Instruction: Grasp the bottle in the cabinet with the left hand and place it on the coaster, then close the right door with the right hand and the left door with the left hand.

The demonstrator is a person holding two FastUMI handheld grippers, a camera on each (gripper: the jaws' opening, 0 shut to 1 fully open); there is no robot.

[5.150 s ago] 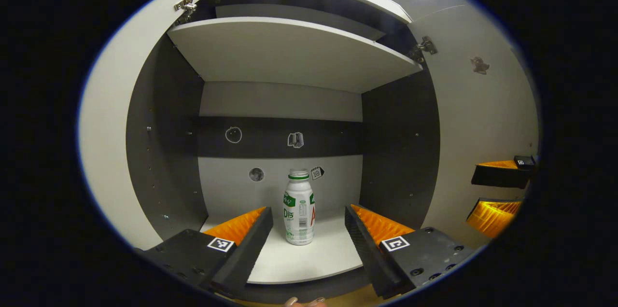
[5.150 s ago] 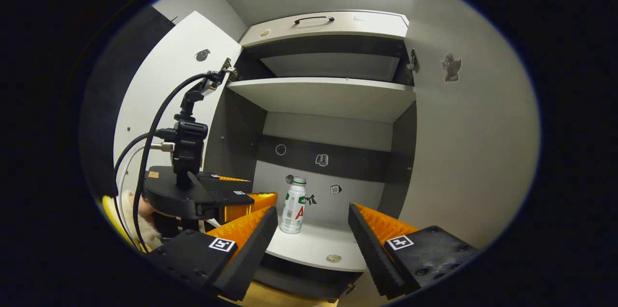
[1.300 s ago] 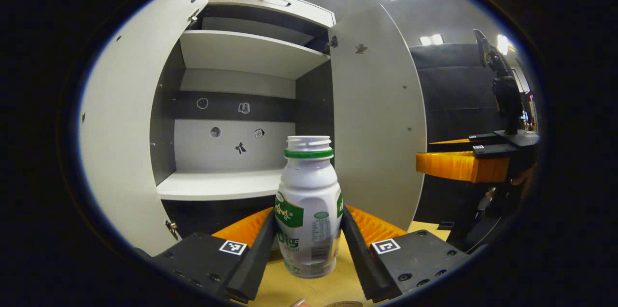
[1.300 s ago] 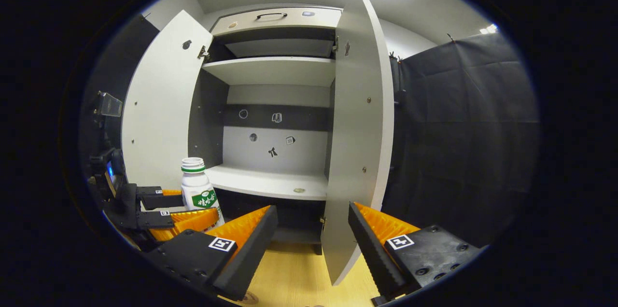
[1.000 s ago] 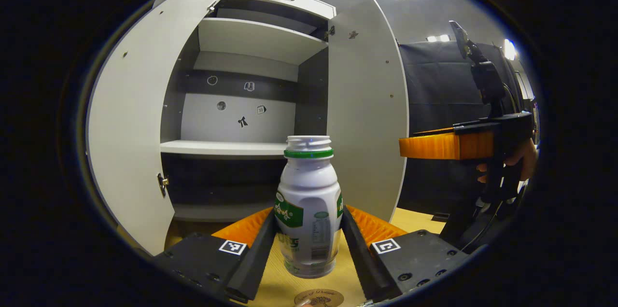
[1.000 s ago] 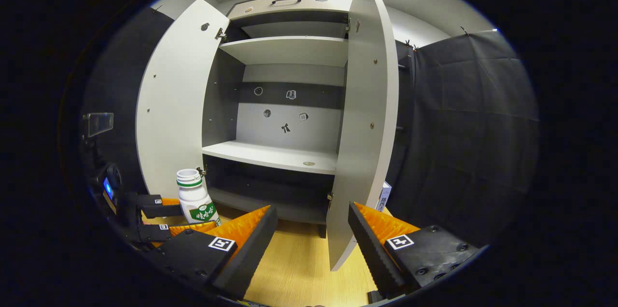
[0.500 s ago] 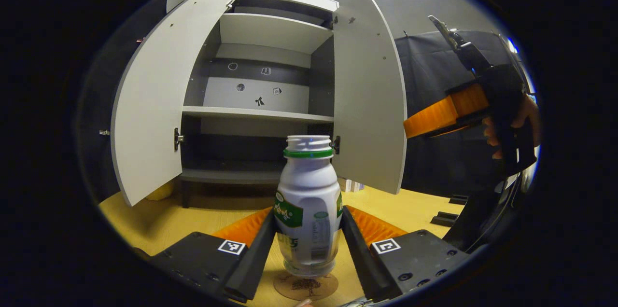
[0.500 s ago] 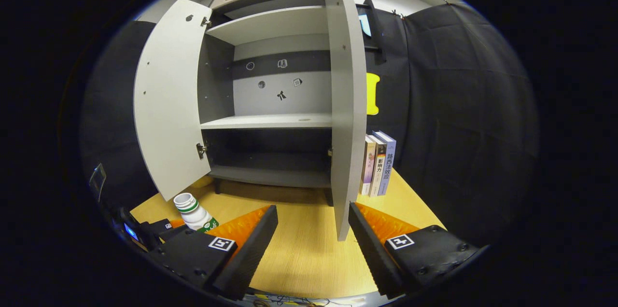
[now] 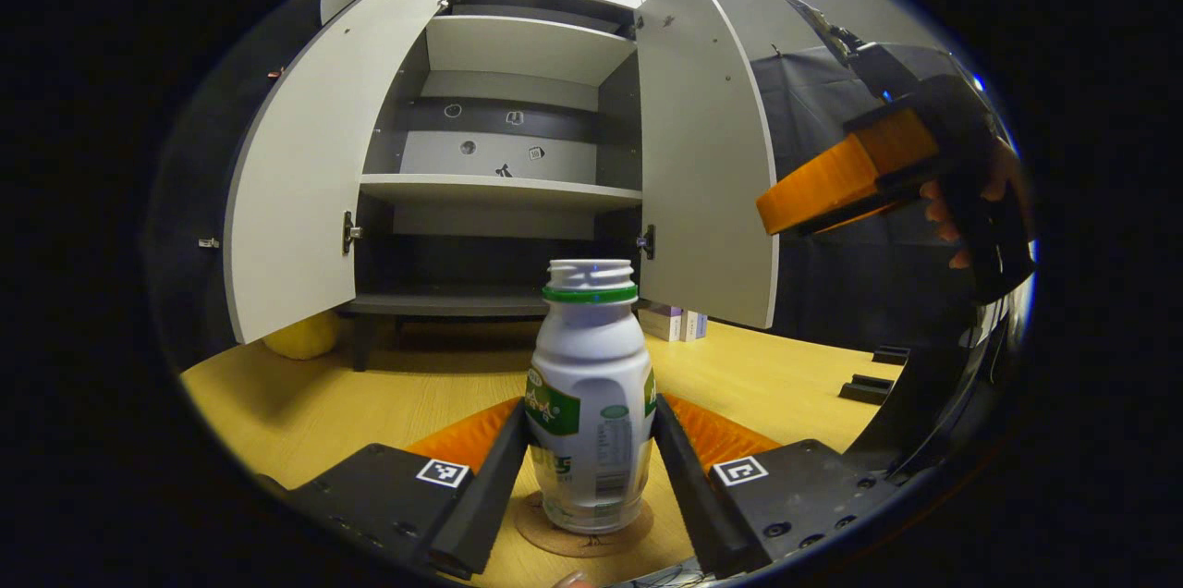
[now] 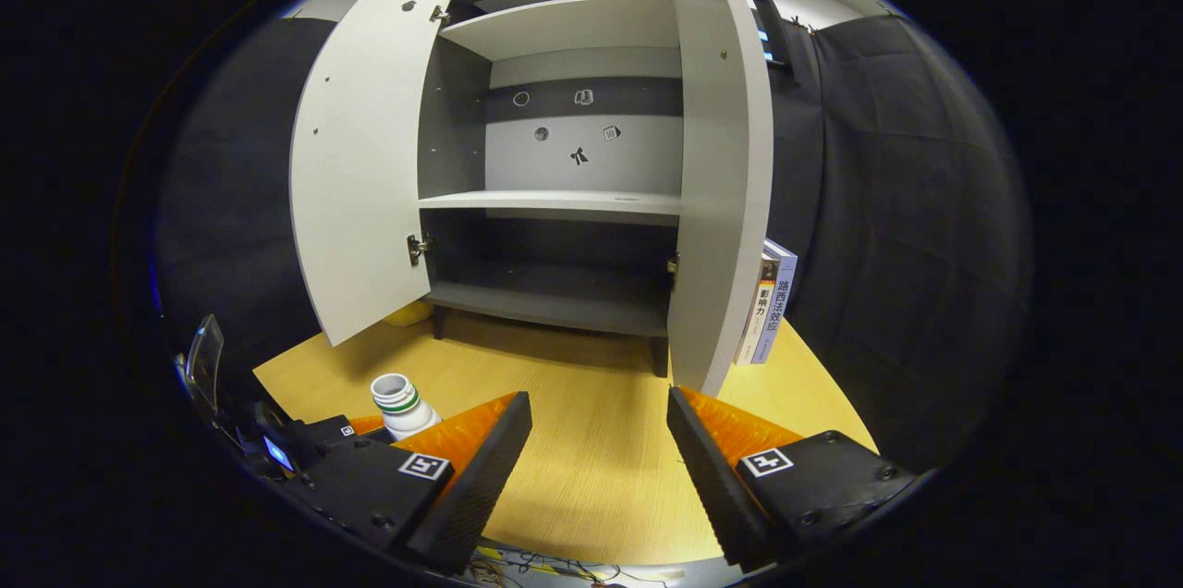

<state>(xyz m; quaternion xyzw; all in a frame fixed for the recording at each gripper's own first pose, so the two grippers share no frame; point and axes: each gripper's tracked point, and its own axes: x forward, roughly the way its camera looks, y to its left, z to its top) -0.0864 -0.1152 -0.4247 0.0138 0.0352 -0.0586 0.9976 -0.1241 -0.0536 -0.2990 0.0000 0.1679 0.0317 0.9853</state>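
The white bottle [image 9: 590, 403] with a green neck ring stands upright on the round brown coaster [image 9: 582, 534] on the wooden table, and my left gripper [image 9: 588, 468] is shut on its lower body. In the right gripper view the bottle's top [image 10: 399, 401] peeks out at the lower left, beside my open right gripper [image 10: 596, 459], which holds nothing and hovers above the table. The grey cabinet has both doors open: left door [image 9: 305, 163], right door [image 9: 707, 163]. The right door's edge [image 10: 721, 190] faces the right gripper. My right gripper [image 9: 836, 177] is raised at the upper right in the left gripper view, held by a hand.
Books [image 10: 769, 301] stand to the right of the cabinet. A yellow object [image 9: 300, 338] lies by the cabinet's left foot. The cabinet's shelves [image 10: 554, 200] are bare. Cables lie at the table's near edge [image 10: 554, 565].
My left gripper carried the bottle out of the cabinet and down onto the coaster. The right gripper drew back from the cabinet and rose.
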